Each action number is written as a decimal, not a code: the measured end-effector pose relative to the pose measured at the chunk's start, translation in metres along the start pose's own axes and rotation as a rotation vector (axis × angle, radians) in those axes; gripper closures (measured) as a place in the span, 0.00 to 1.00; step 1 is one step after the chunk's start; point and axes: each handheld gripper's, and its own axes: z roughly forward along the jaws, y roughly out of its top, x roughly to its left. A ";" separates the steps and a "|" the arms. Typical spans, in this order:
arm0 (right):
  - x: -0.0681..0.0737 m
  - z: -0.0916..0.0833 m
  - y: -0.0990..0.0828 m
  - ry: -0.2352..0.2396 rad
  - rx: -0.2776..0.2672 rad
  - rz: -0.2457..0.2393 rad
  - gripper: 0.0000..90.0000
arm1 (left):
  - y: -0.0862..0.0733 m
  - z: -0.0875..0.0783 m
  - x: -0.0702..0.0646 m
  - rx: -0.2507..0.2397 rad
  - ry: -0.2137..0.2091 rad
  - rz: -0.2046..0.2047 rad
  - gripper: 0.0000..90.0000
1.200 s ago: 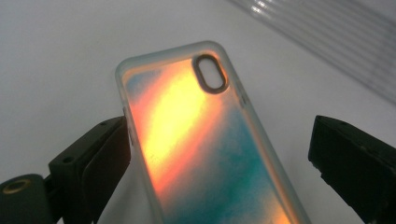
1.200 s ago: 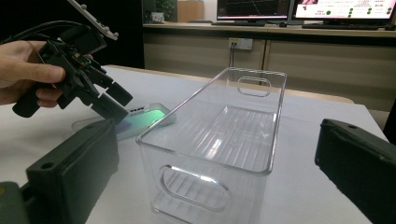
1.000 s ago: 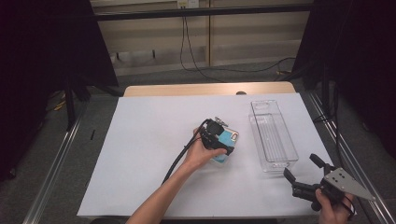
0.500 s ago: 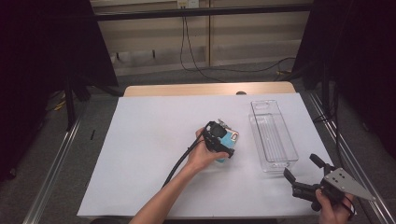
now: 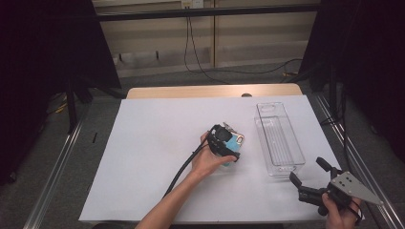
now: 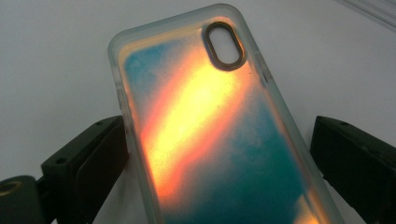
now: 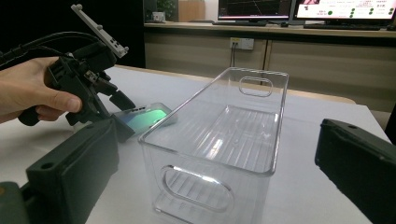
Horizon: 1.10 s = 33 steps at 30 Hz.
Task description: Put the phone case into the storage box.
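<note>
The left gripper [image 5: 228, 145] hovered low over a phone case [image 6: 219, 126], a translucent one with a blue and orange back, which lay on the white worktop [image 5: 153, 143] just left of the clear plastic bin [image 5: 278, 138]. In the left gripper view its fingers [image 6: 88, 163] stood apart on either side of the case; the left one looked close to the case's edge and the right one stood clear of it, so the grip did not appear closed yet. The right gripper [image 5: 313, 179] rested near the front right corner of the worktop, just in front of the bin, its fingers [image 7: 74, 172] wide apart and holding nothing. Seen from the right gripper view, the bin [image 7: 219, 135] held nothing, and the case [image 7: 144, 116] lay beside its near left wall. By this reading the work was at an early stage: the case was being approached for a grasp but was neither gripped nor lifted, and if the bin was its destination, closing, lifting, carrying and releasing all remained.
</note>
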 end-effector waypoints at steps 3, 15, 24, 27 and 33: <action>0.000 0.000 0.000 -0.002 0.001 0.001 0.00 | 0.001 -0.002 0.000 0.009 0.004 -0.001 0.12; 0.000 0.000 0.000 -0.002 0.001 0.001 0.00 | 0.003 -0.005 -0.002 0.021 0.009 -0.012 0.18; -0.001 -0.001 0.000 -0.004 0.000 0.002 0.00 | -0.001 -0.009 -0.003 0.020 0.005 -0.006 0.19; -0.001 -0.001 0.000 -0.004 0.001 0.002 0.00 | -0.005 -0.010 -0.004 0.007 0.007 -0.014 0.19; 0.000 -0.001 0.000 -0.004 0.001 0.001 0.00 | -0.007 -0.017 -0.003 -0.004 0.024 -0.010 0.19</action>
